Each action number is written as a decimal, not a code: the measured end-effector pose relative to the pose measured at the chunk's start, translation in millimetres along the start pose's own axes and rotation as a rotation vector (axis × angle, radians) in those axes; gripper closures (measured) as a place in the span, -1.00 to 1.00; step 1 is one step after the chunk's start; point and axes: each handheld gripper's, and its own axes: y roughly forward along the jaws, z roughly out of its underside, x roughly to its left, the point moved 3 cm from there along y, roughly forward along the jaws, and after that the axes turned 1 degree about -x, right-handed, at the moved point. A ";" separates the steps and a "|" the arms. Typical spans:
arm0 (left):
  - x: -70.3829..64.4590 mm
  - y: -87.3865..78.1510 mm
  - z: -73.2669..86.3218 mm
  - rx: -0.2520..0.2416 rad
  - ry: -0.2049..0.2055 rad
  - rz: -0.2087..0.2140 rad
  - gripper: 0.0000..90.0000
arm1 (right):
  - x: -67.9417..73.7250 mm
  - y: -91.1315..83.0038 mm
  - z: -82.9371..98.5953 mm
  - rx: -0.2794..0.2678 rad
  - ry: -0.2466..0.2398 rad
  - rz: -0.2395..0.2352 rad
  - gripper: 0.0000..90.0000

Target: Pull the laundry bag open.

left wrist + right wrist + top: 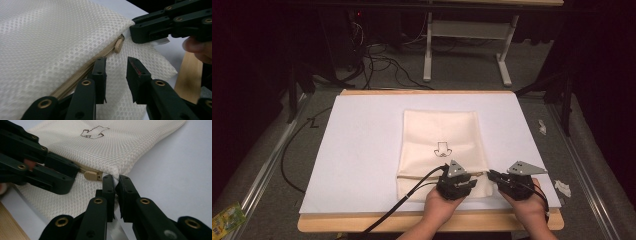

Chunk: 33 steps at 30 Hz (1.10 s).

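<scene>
A cream mesh bag point(439, 135) lies on a white sheet, with a small dark drawing point(442, 148) printed on it. A tan zipper point(82, 71) runs across its near end, and the pull tab point(92, 175) rests near the bag's right edge. My left gripper point(116, 75) hovers open over the zipper line, just short of the pull tab point(118, 45). My right gripper point(116, 185) is shut on the bag's edge beside the zipper end. In the high view both grippers point(464, 176) point(492, 176) sit close together at the bag's near right corner.
The white sheet point(362, 145) covers a wooden table point(337, 222), whose near edge runs just under the hands. Cables point(382, 62) and a table frame point(467, 30) lie on the floor beyond. A green packet point(224, 220) lies on the floor at lower left.
</scene>
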 end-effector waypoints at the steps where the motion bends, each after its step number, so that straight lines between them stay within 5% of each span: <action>1: -0.4 1.8 -0.4 -0.003 -0.011 0.001 0.58 | 0.0 0.1 -0.2 -0.006 -0.001 -0.003 0.90; 12: -11.7 16.2 -5.5 -0.068 -0.003 -0.050 0.92 | 3.4 0.2 -1.4 -0.015 0.006 -0.016 0.90; 23: -9.0 8.2 -6.4 -0.046 -0.007 -0.051 0.94 | 4.1 -0.4 -4.4 -0.017 0.004 -0.026 0.91; 29: -2.0 0.9 -2.0 -0.040 -0.062 -0.020 0.95 | 11.5 1.5 -7.0 -0.005 -0.011 -0.032 0.93; 30: 1.6 -0.9 -1.0 -0.033 -0.075 -0.046 0.95 | 12.7 2.0 -7.4 -0.008 -0.012 -0.032 0.94; 31: 6.3 -2.7 0.5 -0.035 -0.100 -0.051 0.95 | 9.7 -1.8 -9.0 -0.026 -0.009 0.014 0.94; 32: 21.9 -10.9 6.1 -0.040 -0.177 -0.064 0.95 | 3.9 -5.1 -10.0 -0.045 0.007 0.023 0.94; 33: 21.9 -10.9 6.1 -0.040 -0.177 -0.064 0.95 | 3.9 -5.1 -10.0 -0.045 0.007 0.023 0.94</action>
